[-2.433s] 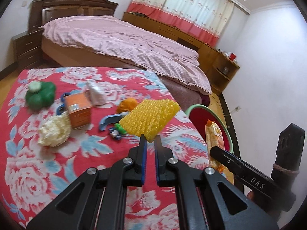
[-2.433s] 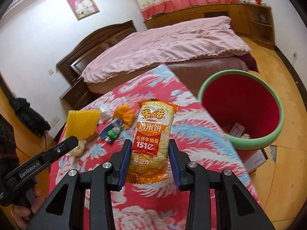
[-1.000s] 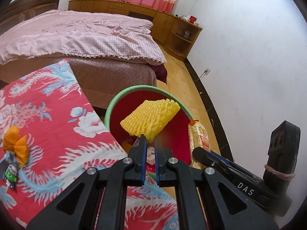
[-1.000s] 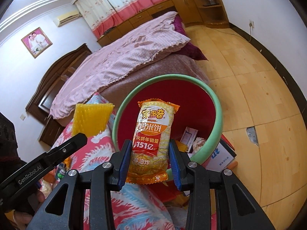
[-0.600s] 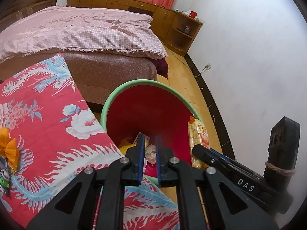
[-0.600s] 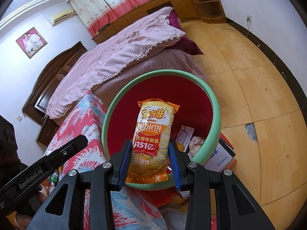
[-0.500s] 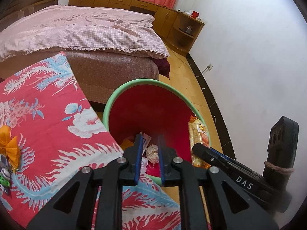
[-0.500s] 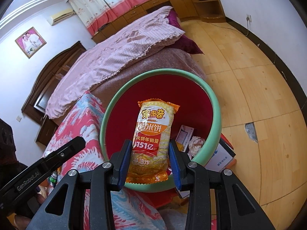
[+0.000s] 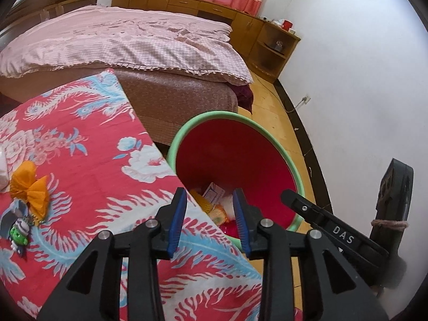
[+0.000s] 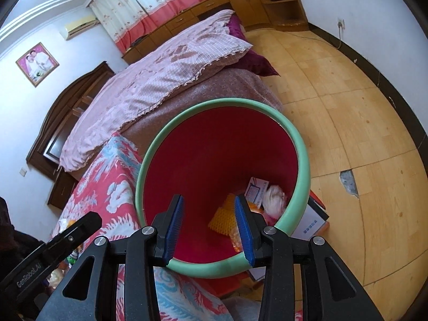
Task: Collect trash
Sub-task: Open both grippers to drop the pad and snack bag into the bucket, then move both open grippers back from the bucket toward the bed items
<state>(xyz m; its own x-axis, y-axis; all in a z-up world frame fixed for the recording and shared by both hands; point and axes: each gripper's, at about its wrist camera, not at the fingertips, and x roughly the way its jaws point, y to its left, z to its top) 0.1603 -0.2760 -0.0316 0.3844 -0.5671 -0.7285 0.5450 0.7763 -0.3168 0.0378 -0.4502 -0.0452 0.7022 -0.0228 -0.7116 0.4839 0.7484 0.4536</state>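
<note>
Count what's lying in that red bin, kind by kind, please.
Yellow foam net: 1
White and blue carton: 1
Crumpled white wad: 1
Orange snack packet, partly hidden: 1
Total: 4 visible in the red bin.

Each black gripper [image 9: 209, 220] has blue ribbed pads [image 10: 173, 224] and silver screws [image 9: 151, 223].

Both cams ride the tongs, tilted down and close over the red bin [image 9: 235, 160] [image 10: 219, 149]. Left view looks from the desk [image 9: 80, 165] edge, right one from more directly above, probably. Both share bin, bed [image 9: 128, 42] [image 10: 160, 80], desk corner.
</note>
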